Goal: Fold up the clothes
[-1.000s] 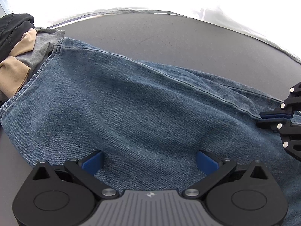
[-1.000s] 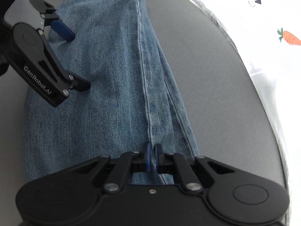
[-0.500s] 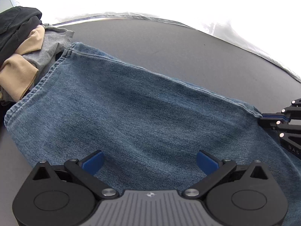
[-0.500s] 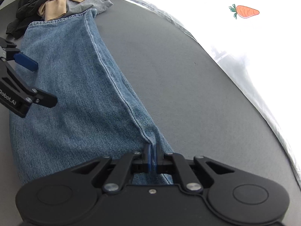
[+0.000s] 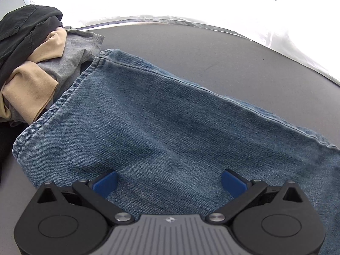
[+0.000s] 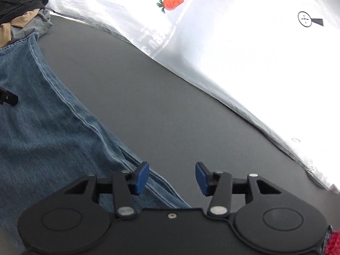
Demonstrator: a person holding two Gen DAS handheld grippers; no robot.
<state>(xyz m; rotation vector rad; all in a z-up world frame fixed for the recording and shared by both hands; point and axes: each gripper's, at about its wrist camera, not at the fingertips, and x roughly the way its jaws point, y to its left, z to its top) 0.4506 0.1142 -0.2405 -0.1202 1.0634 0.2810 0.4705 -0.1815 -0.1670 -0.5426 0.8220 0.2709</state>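
Both grippers tilt downward: the left gripper (image 5: 169, 181) hangs released over one pair of jeans (image 5: 170, 127). The right gripper (image 6: 171, 178) is opening, empty, at the jeans' edge; one clothes pile (image 5: 31, 63) sits at the table's (image 5: 212, 59) far corner.

Staged data-collection setup, not a home: flat dark grey matte tabletop (image 6: 161, 97); glossy white backdrop sheet (image 6: 244, 48) printed with an orange carrot sticker (image 6: 171, 3) and black circle-cross marker symbols (image 6: 305, 19); heap of unsorted black, tan, grey garments (image 5: 31, 59)
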